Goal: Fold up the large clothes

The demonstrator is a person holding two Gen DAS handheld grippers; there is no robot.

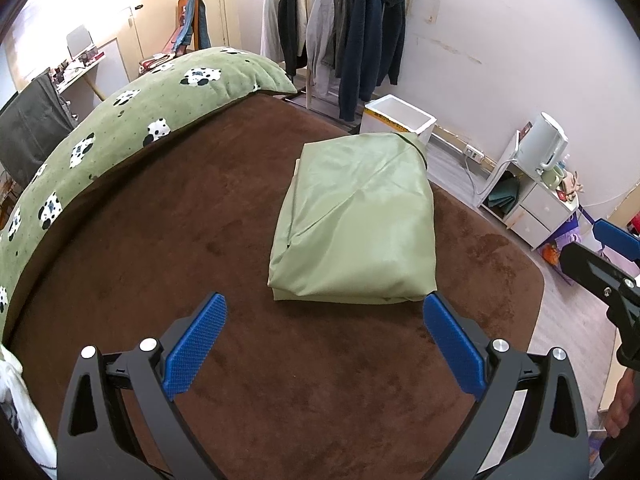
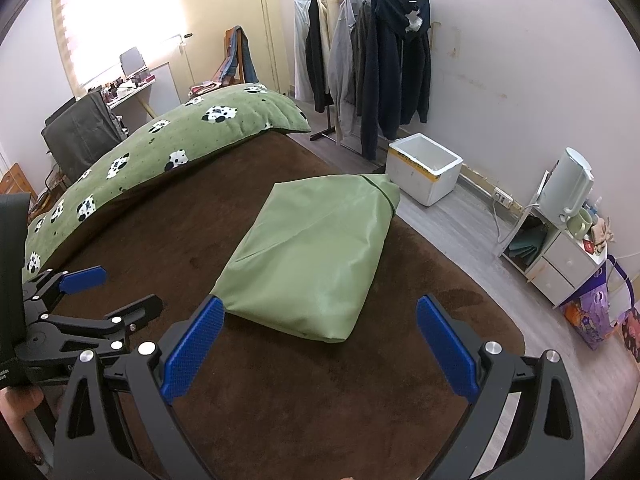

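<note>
Over on the left, green panda-print quilt (image 1: 132, 120) bunched along the far edge of the brown bed cover (image 1: 200, 240). Centre stage, folded green garment (image 1: 356, 220) lying flat in a neat packet on that cover, left gripper (image 1: 324, 316) hovering just short of its near edge with jaws spread wide and released, right gripper (image 2: 318, 316) likewise gaping, gripping nothing. Off to the right, clothes rack (image 2: 360, 40), white foam box (image 2: 424, 168), kettle (image 2: 568, 184).

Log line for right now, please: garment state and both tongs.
garment: folded, lying on brown blanket | left tongs: open, empty, near its edge | right tongs: open, empty
</note>
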